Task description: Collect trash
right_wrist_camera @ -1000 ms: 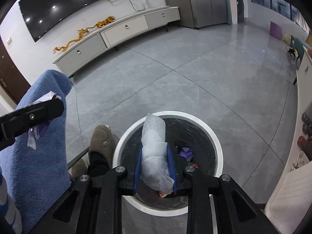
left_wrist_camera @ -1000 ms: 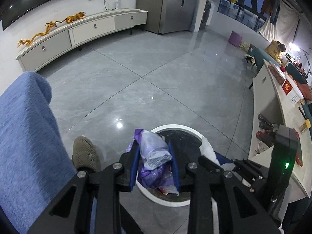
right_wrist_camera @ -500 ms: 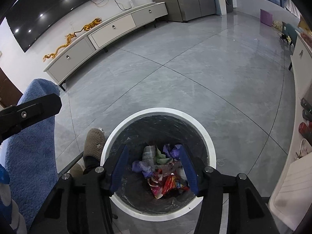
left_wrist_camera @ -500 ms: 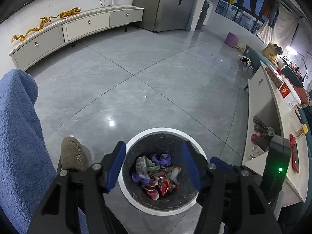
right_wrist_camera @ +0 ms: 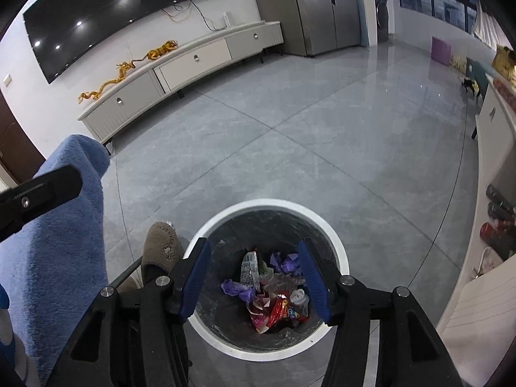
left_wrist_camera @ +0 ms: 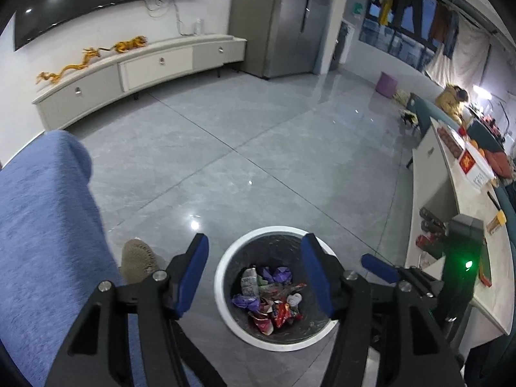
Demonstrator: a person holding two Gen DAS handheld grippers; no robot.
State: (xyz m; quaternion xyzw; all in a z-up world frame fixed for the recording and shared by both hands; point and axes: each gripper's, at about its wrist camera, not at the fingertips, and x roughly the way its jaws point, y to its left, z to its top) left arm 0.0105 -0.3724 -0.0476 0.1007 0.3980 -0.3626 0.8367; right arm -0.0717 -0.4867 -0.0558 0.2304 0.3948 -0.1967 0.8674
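Observation:
A round bin with a white rim (left_wrist_camera: 222, 277) (right_wrist_camera: 342, 258) and a black liner stands on the grey floor below both grippers. Inside lies a heap of trash (left_wrist_camera: 274, 300) (right_wrist_camera: 274, 293): purple and red wrappers, a crumpled white tissue, a printed packet. My left gripper (left_wrist_camera: 254, 248) hangs open over the bin with nothing between its blue pads. My right gripper (right_wrist_camera: 254, 248) is open above the bin too, and empty. One blue fingertip of the right gripper (left_wrist_camera: 377, 264) shows in the left wrist view. A black finger of the left gripper (right_wrist_camera: 42, 190) shows in the right wrist view.
A person's blue-clad leg (left_wrist_camera: 42, 225) (right_wrist_camera: 64, 242) and tan slipper (left_wrist_camera: 138, 258) (right_wrist_camera: 161, 248) are just left of the bin. A white counter (left_wrist_camera: 451, 225) with bottles and boxes runs along the right. A low TV cabinet (left_wrist_camera: 145, 67) and a steel fridge (left_wrist_camera: 283, 16) stand far back.
Both grippers opened: the left let go a purple wrapper bundle, the right a white tissue, and both pieces now lie in the bin. Both grippers rose a little.

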